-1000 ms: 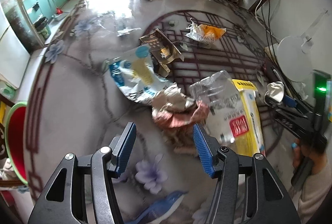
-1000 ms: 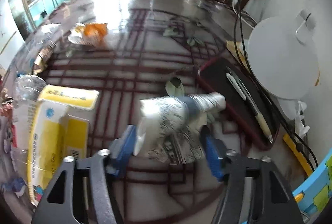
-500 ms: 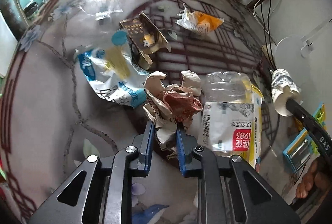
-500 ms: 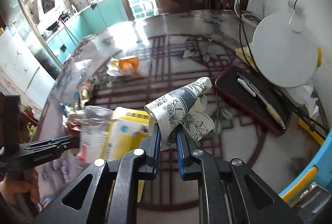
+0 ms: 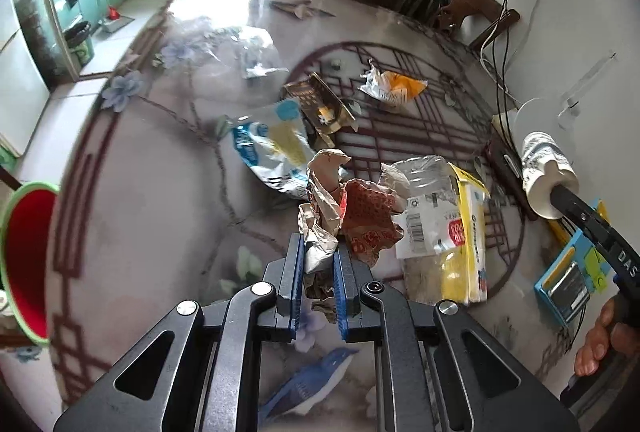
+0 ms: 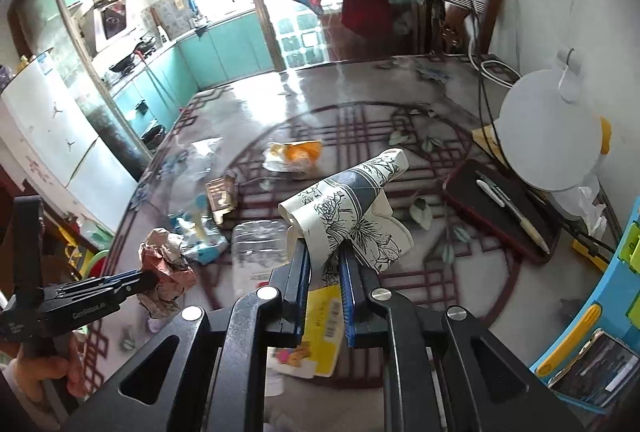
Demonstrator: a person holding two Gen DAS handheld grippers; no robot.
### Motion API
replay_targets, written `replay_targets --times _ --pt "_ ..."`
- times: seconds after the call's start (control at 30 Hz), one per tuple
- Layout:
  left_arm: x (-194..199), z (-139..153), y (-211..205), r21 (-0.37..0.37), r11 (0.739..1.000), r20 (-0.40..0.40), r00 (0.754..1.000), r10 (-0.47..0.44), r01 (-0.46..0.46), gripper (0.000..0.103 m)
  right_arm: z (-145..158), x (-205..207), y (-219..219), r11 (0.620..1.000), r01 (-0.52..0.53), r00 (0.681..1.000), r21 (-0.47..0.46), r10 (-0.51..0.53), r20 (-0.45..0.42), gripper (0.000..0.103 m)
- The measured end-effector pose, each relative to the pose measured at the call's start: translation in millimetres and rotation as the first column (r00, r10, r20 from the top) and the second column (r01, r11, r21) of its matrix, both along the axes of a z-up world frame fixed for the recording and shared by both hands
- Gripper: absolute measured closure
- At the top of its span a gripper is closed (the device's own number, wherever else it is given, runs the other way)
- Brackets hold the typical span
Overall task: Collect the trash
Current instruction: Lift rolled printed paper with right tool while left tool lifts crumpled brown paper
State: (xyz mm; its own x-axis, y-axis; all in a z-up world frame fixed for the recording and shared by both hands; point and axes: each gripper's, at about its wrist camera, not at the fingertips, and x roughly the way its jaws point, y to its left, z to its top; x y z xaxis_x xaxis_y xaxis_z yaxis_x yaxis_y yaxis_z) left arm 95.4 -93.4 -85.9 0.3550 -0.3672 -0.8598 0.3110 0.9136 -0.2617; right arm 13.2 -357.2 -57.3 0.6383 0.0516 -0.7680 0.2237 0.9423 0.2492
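My left gripper (image 5: 317, 252) is shut on a crumpled brown and red paper wad (image 5: 344, 204) and holds it above the table; the wad also shows in the right wrist view (image 6: 166, 272). My right gripper (image 6: 325, 256) is shut on a crushed paper cup with a blue flower print (image 6: 352, 208), lifted above the table; the cup also shows at the right of the left wrist view (image 5: 546, 168). On the table lie a clear plastic bottle (image 5: 428, 200), a yellow packet (image 5: 468, 240), a blue and white bag (image 5: 272, 148), a brown carton (image 5: 320, 104) and an orange wrapper (image 5: 394, 86).
A red bin with a green rim (image 5: 24, 264) stands past the table's left edge. A dark tray with pens (image 6: 504, 208), a white round stand (image 6: 548, 136) and a blue holder with a phone (image 6: 596, 356) are along the right side. Cables hang by the wall.
My left gripper closed on the paper wad and lifted it. My right gripper closed on the paper cup and raised it off the table.
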Motion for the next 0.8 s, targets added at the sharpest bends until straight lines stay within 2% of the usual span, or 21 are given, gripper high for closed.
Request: replay_targets --times 0.27,0.57,0.8 --pt "-14 6 44 0.041 0.998 0.02 0.999 0.044 -0.045 0.09 12 1 37 0.998 -0.055 0.998 0.005 0.055 0.025 0.091" --pt "-22 8 87 0.03 0.995 0.033 0.995 0.099 -0.1 0.09 23 8 87 0.992 -0.121 0.992 -0.043 0.122 0.02 0.091" --pt "-26 8 122 0.035 0.994 0.057 0.994 0.097 -0.099 0.09 28 14 132 0.986 -0.151 0.988 -0.067 0.152 0.008 0.091"
